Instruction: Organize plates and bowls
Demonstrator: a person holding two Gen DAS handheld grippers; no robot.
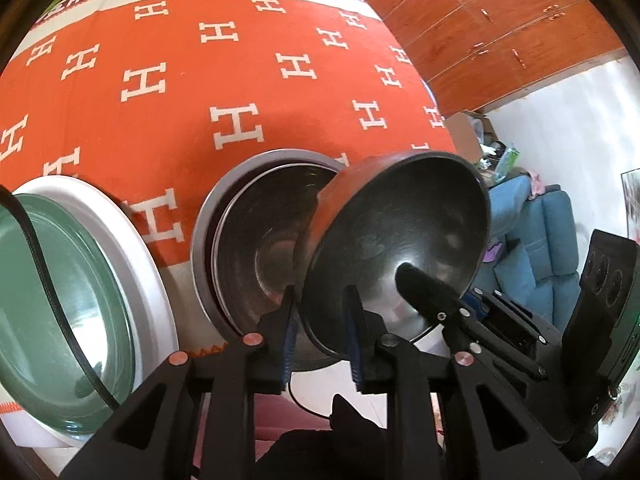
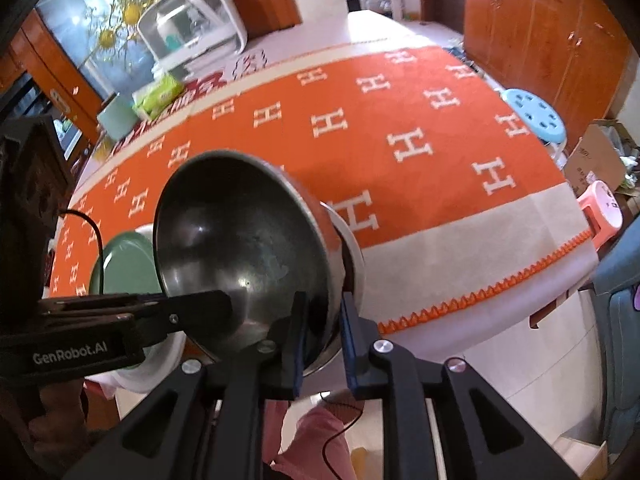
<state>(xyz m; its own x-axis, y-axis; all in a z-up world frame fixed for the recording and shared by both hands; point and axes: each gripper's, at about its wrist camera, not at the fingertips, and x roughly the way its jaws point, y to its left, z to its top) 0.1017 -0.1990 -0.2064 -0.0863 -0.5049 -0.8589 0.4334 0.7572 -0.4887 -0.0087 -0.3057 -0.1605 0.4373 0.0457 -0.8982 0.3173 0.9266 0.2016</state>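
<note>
step: nesting steel bowl into stacked bowls | left gripper, right gripper: both pinching its rim | advice: level, centre, lower, then release

We hold black grippers with blue pads; silver screws; white "GenRobot.AI" lettering; thin black cable.

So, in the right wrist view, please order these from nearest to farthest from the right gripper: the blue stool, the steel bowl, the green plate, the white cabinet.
1. Steel bowl: its rim sits between the fingers of the right gripper.
2. Green plate: left, behind the bowl, on the table.
3. Blue stool: right, beyond the table edge.
4. White cabinet: far upper left, past the orange cloth.
</note>
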